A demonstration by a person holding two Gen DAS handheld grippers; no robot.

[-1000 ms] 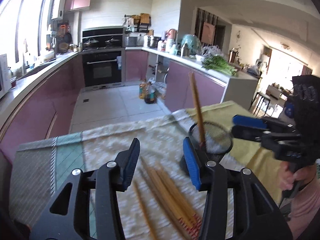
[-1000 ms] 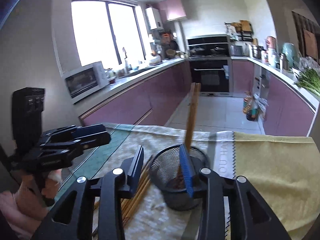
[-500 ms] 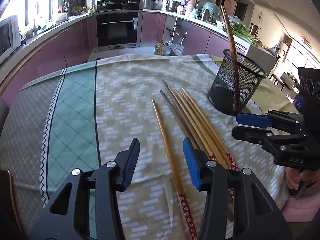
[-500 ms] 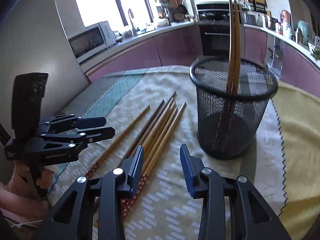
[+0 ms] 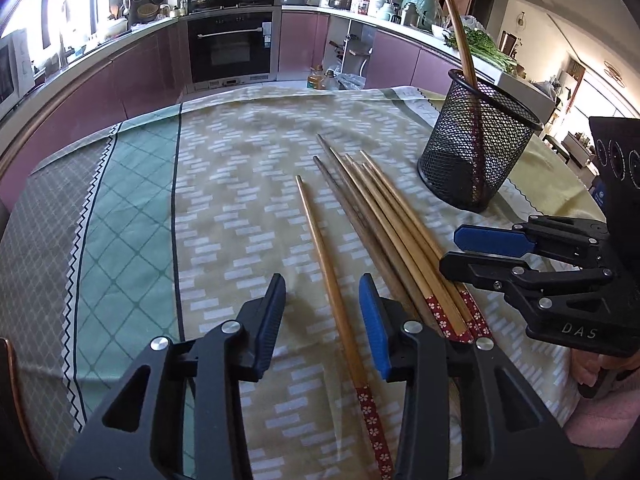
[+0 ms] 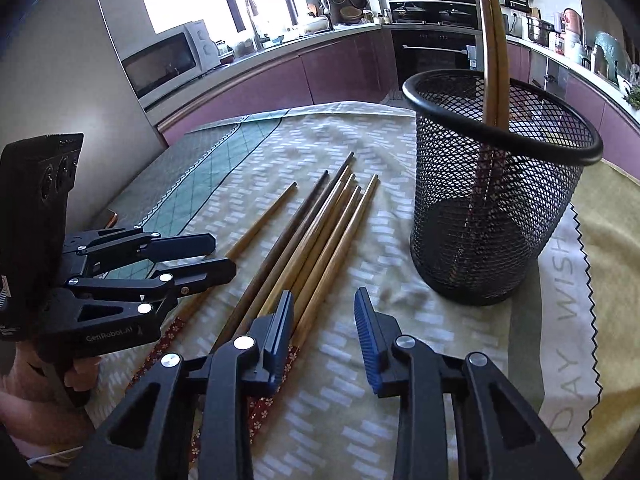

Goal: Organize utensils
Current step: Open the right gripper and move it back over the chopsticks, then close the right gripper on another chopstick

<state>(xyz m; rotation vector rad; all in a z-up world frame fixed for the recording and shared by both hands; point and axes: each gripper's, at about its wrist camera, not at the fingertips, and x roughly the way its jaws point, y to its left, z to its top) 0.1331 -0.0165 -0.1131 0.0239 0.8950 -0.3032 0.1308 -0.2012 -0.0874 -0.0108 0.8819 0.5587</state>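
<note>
Several wooden chopsticks (image 5: 384, 216) (image 6: 320, 232) with red flowered ends lie bundled on the tablecloth. One single chopstick (image 5: 320, 248) (image 6: 264, 220) lies apart to their left. It runs between the jaws of my left gripper (image 5: 322, 284) (image 6: 224, 256), which are closing without touching it. My right gripper (image 6: 324, 298) (image 5: 452, 252) hovers low at the bundle's right side. Its jaws are closing too, with the outermost chopstick just inside its left finger and no pad pressing on it. A black mesh cup (image 5: 476, 160) (image 6: 500, 208) stands to the right with two chopsticks (image 6: 492, 40) upright in it.
A patterned tablecloth (image 5: 132, 216) covers the table, with a yellow cloth (image 6: 608, 240) under the cup's far side. Purple kitchen cabinets, an oven (image 5: 232, 48) and a microwave (image 6: 168, 60) lie beyond the table's far edge. A hand (image 6: 24, 392) holds each gripper.
Both grippers have come down close to the table and tipped toward the chopsticks. Their jaws have narrowed a little. The cup and chopsticks have not moved.
</note>
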